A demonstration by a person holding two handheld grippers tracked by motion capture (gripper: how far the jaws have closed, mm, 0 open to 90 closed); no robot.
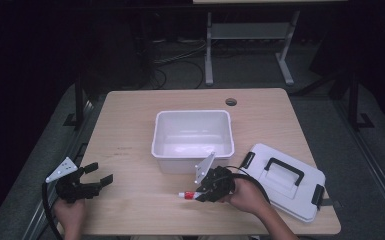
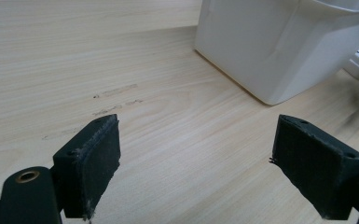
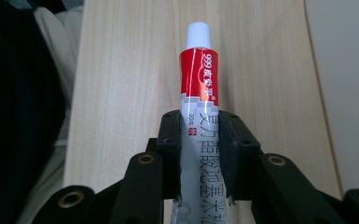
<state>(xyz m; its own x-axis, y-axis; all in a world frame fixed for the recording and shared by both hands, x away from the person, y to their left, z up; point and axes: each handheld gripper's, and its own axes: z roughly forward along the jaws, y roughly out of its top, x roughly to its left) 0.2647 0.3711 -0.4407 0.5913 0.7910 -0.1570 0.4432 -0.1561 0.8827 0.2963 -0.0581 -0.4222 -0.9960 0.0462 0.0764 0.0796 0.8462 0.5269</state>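
**A:** Status entry. Your right gripper (image 1: 200, 194) is closed on the ointment tube (image 1: 187, 195): in the right gripper view both fingers (image 3: 170, 140) press flat against the tube's grey body, with the red band and white cap sticking out ahead of them. From the high view the tube sits low over the surface (image 1: 130, 150) at about 6 o'clock from the white bin (image 1: 192, 150), cap pointing toward 9 o'clock. I cannot tell whether it is lifted clear or touching the wood.

**B:** And your left?

**A:** Your left gripper (image 1: 97, 181) rests at about 8 o'clock on the surface, well apart from the bin. Its fingers (image 2: 93, 163) stand wide apart with nothing between them, just bare wood ahead and the bin's wall off toward 2 o'clock in the left gripper view.

**B:** So progress?

**A:** Judged from the layout: the grasp looks done. The bin is open and looks empty inside; its lid (image 1: 285, 180) with the black handle lies on the surface at about 4 o'clock from it, just beside your right hand (image 1: 245, 195). My reading is that the tube goes into the bin, so the carry over the near rim and the release are still ahead of you, and probably refitting the lid after that.

**B:** Anything to note on the grip?

**A:** The fingers hold the tube mid-body, along its length, so it should travel steadily. The near wall of the bin is close; you need to rise before moving toward 12 o'clock.
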